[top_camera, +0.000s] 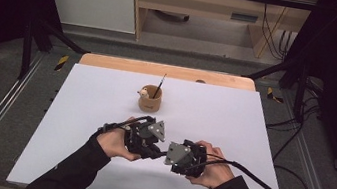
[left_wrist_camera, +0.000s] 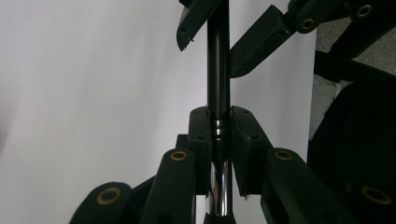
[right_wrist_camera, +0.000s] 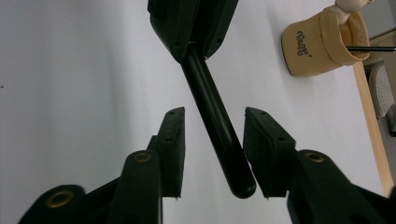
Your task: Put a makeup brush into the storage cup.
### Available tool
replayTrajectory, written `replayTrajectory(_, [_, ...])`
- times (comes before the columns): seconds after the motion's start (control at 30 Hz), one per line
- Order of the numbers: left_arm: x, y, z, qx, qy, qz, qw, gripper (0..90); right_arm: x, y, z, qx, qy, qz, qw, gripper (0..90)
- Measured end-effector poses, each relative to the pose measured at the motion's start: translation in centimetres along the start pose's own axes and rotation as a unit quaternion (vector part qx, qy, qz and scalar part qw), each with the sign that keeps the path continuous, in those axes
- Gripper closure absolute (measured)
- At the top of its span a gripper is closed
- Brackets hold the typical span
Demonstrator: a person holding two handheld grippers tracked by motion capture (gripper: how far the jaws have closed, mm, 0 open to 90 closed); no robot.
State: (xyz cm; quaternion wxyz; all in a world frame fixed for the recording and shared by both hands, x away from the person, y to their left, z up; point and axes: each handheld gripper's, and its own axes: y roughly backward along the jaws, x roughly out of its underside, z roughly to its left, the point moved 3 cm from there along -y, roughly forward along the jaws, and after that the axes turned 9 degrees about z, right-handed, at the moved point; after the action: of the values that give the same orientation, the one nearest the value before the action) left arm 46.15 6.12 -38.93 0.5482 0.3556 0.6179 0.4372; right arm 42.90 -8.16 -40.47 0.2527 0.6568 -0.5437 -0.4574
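My left gripper [left_wrist_camera: 219,140] is clamped on a black pen [left_wrist_camera: 218,70], pads pinching it at the ringed band where the black barrel meets the shiny chrome section. Pen runs straight up betw. my jaws in the left gripper view, chrome end low, black barrel going up and away to the right gripper [left_wrist_camera: 212,44] at the top of that view.

My right gripper [right_wrist_camera: 212,149] is partly open, w/ the rounded black end of the pen [right_wrist_camera: 217,135] sitting betw. the two jaws. Barrel comes in slanted, tip low and close to the right-hand pad; can't tell if it touches that pad. Clear gap to the left-hand pad, so no grip here. No earlier frame to compare.

From the high view, both hands are near the table's [top_camera: 78,111] front edge, left gripper [top_camera: 142,138] and right gripper [top_camera: 182,157] nose to nose, just beside each other, the pen bridging them but too small to make out there.

Farther back on the white table top, well apart from the grippers, stands a tan cup [top_camera: 150,99] w/ a thin dark stick in it. Same cup [right_wrist_camera: 322,44] shows top right in the right gripper view, w/ lettering on its side.
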Motion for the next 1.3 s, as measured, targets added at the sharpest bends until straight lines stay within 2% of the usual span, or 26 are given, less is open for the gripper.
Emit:
replayTrajectory(0.03, [-0.04,-0.08,-0.10,0.002,0.005,-0.005,1.0000,78.5,-0.01,-0.01,0.03,-0.001,-0.001,0.000,1.0000,63.0])
replayTrajectory(0.13, [-0.07,-0.11,-0.16,0.003,0.003,-0.005,1.0000,78.5,-0.01,-0.10,0.03,0.003,-0.001,-0.001,1.0000,66.2])
replayTrajectory(0.17, [-0.03,-0.03,-0.05,0.002,-0.007,0.003,1.0000,78.5,-0.01,-0.12,0.02,0.003,-0.001,-0.002,1.0000,67.6])
replayTrajectory(0.2, [-0.04,-0.03,-0.07,0.000,-0.009,0.004,1.0000,78.5,0.00,-0.09,0.01,0.001,0.001,0.000,1.0000,68.4])
replayTrajectory(0.6, [-0.06,-0.13,-0.24,0.004,-0.001,-0.007,1.0000,78.4,0.09,-0.04,0.03,-0.001,0.014,-0.003,0.9999,70.9])
replayTrajectory(0.67, [-0.03,-0.15,-0.24,0.004,-0.002,-0.006,1.0000,78.3,0.06,-0.12,0.10,0.000,0.009,-0.004,0.9999,71.2])
replayTrajectory(0.77, [0.03,-0.08,-0.09,0.001,-0.010,0.002,0.9999,78.2,0.09,-0.16,0.10,-0.003,0.019,-0.002,0.9998,71.8])
replayTrajectory(0.93, [0.02,-0.05,-0.13,0.002,-0.001,-0.009,1.0000,77.4,0.09,-0.20,0.21,-0.005,0.017,-0.004,0.9998,73.6])
replayTrajectory(1.0, [0.05,0.00,-0.09,0.003,-0.002,-0.010,0.9999,77.1,0.13,-0.15,0.14,-0.007,0.023,-0.003,0.9997,74.2])
replayTrajectory(1.1, [0.07,0.06,-0.05,0.001,-0.001,-0.012,0.9999,76.3,0.13,-0.11,0.27,-0.012,0.018,-0.003,0.9998,75.6])
replayTrajectory(1.2, [0.13,0.18,0.04,0.002,-0.001,-0.013,0.9999,75.2,0.12,-0.19,0.32,-0.015,0.027,-0.006,0.9995,77.3])
replayTrajectory(1.3, [0.21,0.29,0.09,-0.001,0.000,-0.017,0.9999,74.6,0.07,-0.23,0.47,-0.019,0.024,-0.006,0.9995,78.7])
